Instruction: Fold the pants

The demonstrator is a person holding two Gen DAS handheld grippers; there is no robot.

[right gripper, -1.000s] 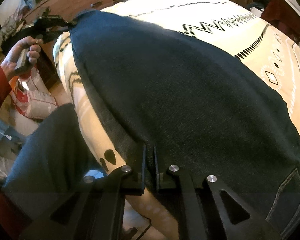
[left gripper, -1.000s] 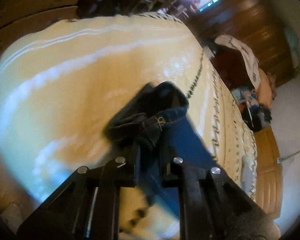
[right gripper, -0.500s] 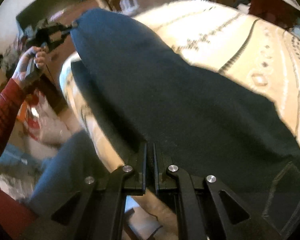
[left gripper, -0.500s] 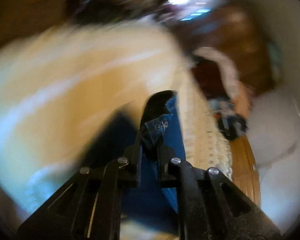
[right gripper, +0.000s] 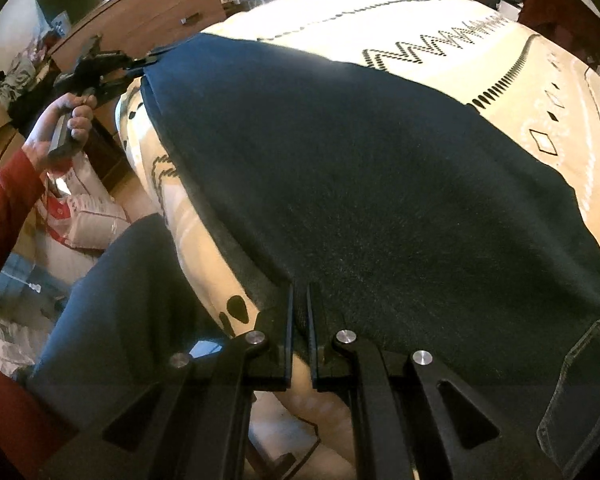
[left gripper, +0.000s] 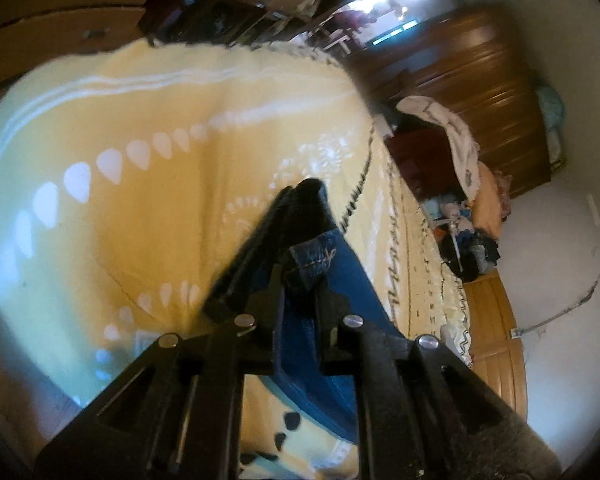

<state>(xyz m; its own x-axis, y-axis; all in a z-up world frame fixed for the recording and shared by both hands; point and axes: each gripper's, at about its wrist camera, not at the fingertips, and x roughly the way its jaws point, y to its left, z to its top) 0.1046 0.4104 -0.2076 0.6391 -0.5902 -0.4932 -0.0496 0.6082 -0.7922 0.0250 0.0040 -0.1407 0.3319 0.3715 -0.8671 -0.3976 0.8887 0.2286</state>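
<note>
The pants lie spread across the bed, near its edge. The left gripper has its jaws clamped on a denim corner; the right gripper pinches the near edge, jaws nearly together. To fold cleanly, both corners should travel at one height, the cloth taut between them, and land edge on edge before either lets go

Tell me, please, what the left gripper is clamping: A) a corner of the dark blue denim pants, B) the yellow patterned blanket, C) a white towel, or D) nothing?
A: the left gripper is shut on a hem corner of the dark blue denim pants, above the yellow patterned blanket.
</note>
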